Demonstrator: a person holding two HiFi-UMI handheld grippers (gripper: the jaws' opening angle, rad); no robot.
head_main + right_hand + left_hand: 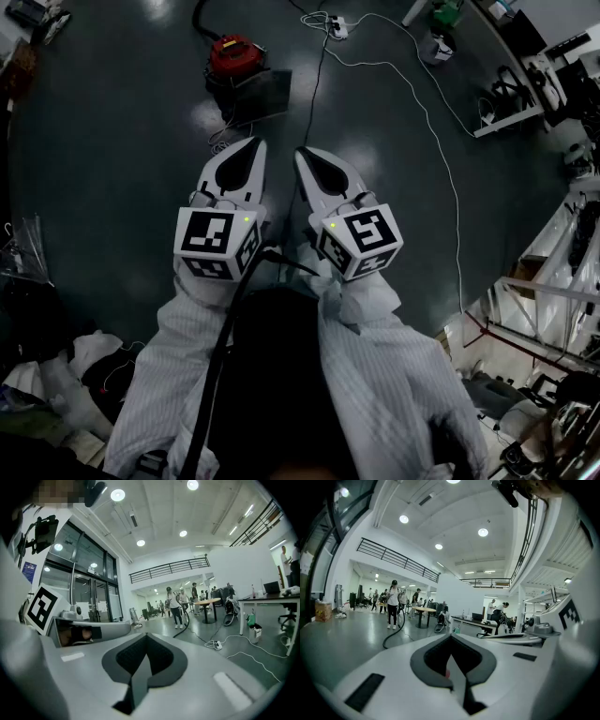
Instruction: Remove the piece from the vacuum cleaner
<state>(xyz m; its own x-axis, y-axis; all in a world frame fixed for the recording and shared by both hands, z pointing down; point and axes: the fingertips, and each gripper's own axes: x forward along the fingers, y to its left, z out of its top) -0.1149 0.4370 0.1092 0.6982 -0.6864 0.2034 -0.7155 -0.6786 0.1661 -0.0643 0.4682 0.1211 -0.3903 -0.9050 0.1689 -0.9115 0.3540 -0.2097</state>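
A red and black vacuum cleaner (234, 58) stands on the dark floor ahead of me, with a dark flat part (258, 94) beside it. My left gripper (251, 148) and right gripper (306, 156) hang side by side above the floor, short of the vacuum cleaner, both shut and holding nothing. In the left gripper view the left gripper (452, 641) points level across the hall, its jaws closed together. The right gripper (146, 639) in its own view also points level, jaws closed. A second vacuum cleaner (229, 606) sits by a far table.
A white cable (441, 141) and a power strip (337, 26) lie on the floor ahead right, with a black cable (314, 94) running toward me. Clutter and bags sit at left (56, 375) and shelving at right (553, 281). People stand by a round table (423, 611).
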